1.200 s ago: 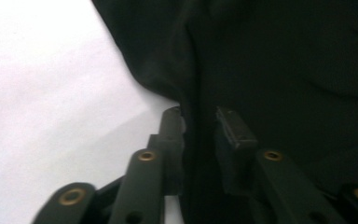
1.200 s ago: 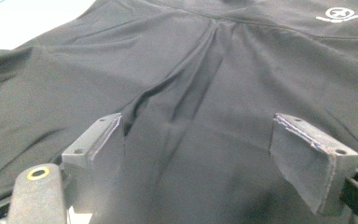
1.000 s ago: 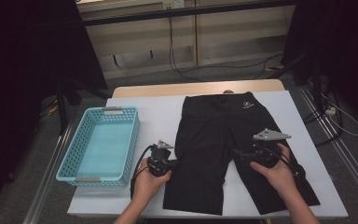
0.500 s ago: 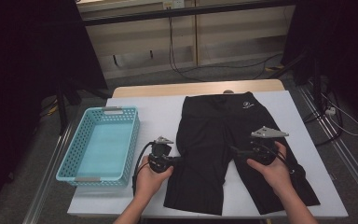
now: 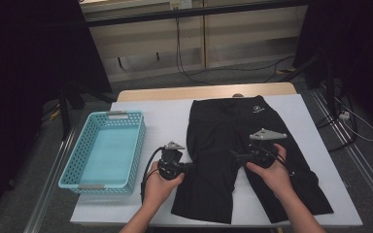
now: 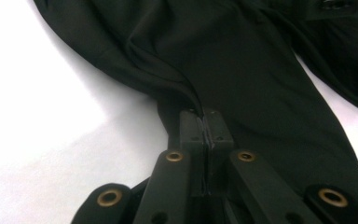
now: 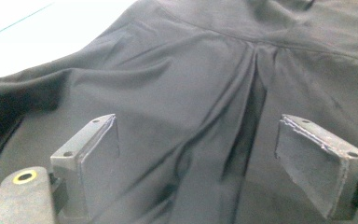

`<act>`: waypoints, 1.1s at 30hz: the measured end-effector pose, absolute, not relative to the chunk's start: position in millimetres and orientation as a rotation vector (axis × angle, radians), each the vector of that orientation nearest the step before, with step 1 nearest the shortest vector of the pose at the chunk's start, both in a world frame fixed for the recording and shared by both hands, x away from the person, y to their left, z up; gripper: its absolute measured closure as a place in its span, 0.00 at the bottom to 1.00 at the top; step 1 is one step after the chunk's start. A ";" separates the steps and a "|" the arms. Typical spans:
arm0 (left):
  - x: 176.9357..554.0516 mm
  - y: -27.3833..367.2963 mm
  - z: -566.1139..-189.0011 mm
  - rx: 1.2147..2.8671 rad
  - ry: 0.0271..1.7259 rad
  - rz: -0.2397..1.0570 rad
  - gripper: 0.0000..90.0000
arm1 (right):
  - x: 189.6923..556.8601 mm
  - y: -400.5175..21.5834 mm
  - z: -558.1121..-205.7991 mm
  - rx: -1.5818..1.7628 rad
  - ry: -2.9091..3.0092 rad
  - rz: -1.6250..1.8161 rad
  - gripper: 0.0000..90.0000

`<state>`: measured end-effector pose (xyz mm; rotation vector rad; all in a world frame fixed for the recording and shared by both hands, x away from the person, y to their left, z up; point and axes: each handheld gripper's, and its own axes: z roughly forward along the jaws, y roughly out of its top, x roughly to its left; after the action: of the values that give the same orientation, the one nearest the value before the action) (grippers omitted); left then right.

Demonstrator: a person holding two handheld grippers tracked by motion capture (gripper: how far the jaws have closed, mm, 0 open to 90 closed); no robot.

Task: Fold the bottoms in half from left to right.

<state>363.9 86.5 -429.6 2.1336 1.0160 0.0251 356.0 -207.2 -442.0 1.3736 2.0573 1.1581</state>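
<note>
1. Black shorts (image 5: 233,145) lie flat on the white-covered desk (image 5: 170,121), waistband toward the far edge, legs running to the near edge; the right leg nearly reaches the near right corner.
2. Left gripper (image 5: 187,167) is at the outer hem of the left leg. In the left gripper view its jaws are pressed together with a fold of the fabric (image 6: 177,88) pinched between them, cloth bunched up into the pinch.
3. Right gripper (image 5: 235,156) sits over the crotch seam between the legs. Its jaws stand spread wide and have just been opening; the cloth lies under them, not gripped.
4. Handling, my guess: thin stretchy knit, light, limp, no stiffness. It will drape and drag, and may slide out of a shallow pinch.
5. Best hold: hems or waistband, where the layers are doubled. Mid-panel grabs will likely take only the top layer.
6. Blue basket (image 5: 102,150) stands by the left edge, well apart from the shorts.
</note>
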 end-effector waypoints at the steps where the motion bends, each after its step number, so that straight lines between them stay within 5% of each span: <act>1: 364.1 85.9 -429.5 2.139 1.006 0.020 0.99 | 356.9 -205.8 -441.8 1.371 2.058 1.160 0.15; 33: 360.4 68.6 -430.5 2.134 0.931 -0.008 0.99 | 379.1 -168.8 -438.2 1.316 2.080 1.210 0.11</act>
<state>360.4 68.6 -430.5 2.1337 0.9311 -0.0082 379.1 -168.8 -438.2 1.3160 2.0801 1.2101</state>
